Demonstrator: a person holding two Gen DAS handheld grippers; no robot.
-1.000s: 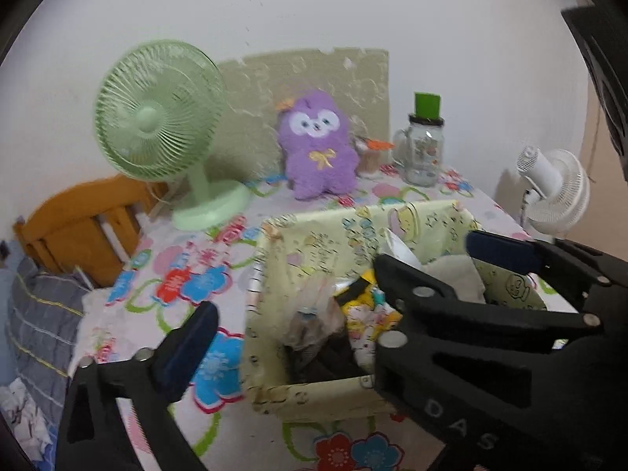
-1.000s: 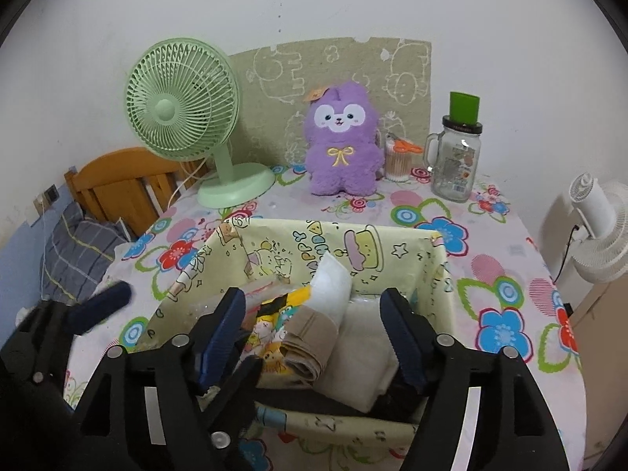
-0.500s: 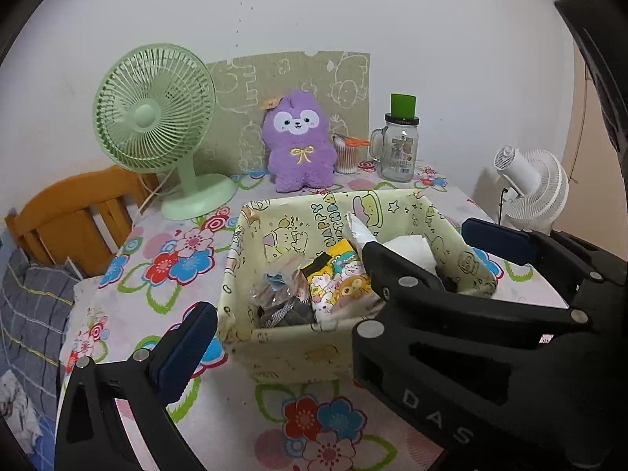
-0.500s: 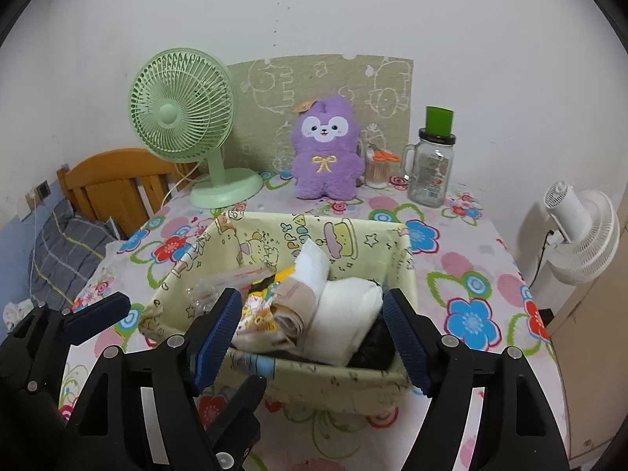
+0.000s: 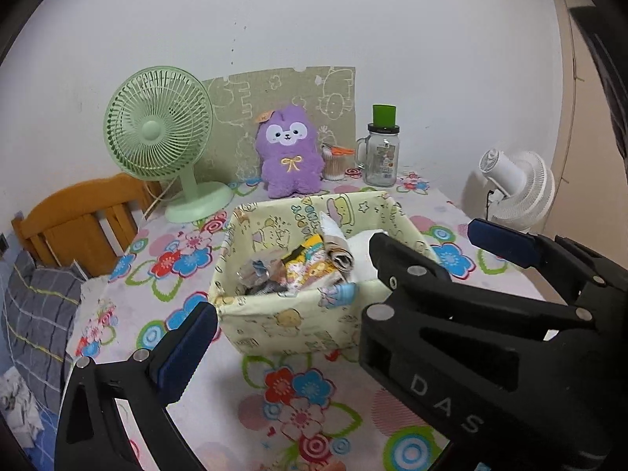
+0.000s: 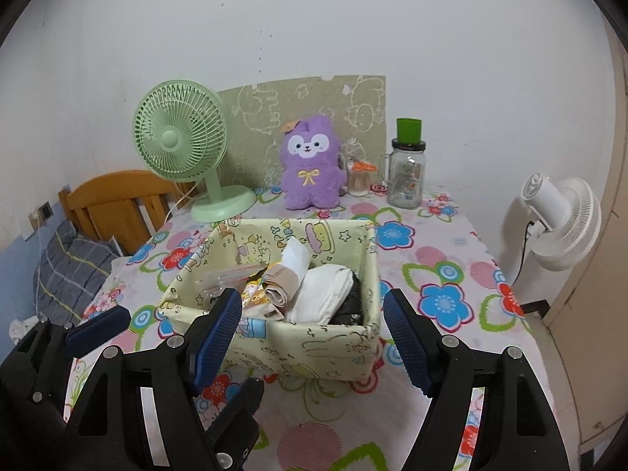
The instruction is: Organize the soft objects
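Fingers of the right gripper (image 6: pixel 314 337) stood wide apart with nothing between them, hanging just short of the bin's (image 6: pixel 314 343) near wall. Fingers of the left gripper (image 5: pixel 341 286) were spread wide too and held nothing; its left blue pad sat low beside the bin's front corner, while the far pad showed beyond the right gripper's black body, which crossed that view. The pale yellow fabric bin (image 5: pixel 290 324) sat on the flowered counter (image 6: pixel 431 259), near its middle. Soft things were packed inside it: a folded white cloth (image 6: pixel 325 294) toward the right, a rolled beige piece (image 6: pixel 280 284) next to it, a yellow printed cloth (image 5: pixel 310 265), a crinkly clear packet (image 6: pixel 223 280) at the left and something black (image 6: pixel 351 306) in the right corner. Behind the bin, along the wall, stood a green fan (image 6: pixel 184 153), a purple plush (image 6: pixel 310 165), a small cup (image 6: pixel 359 180) touching the plush's side and a jar (image 6: pixel 406 176) with a green cap. A white fan (image 6: pixel 561 219) stood off the counter's right edge, and a wooden chair (image 6: pixel 114 204) stood to the left
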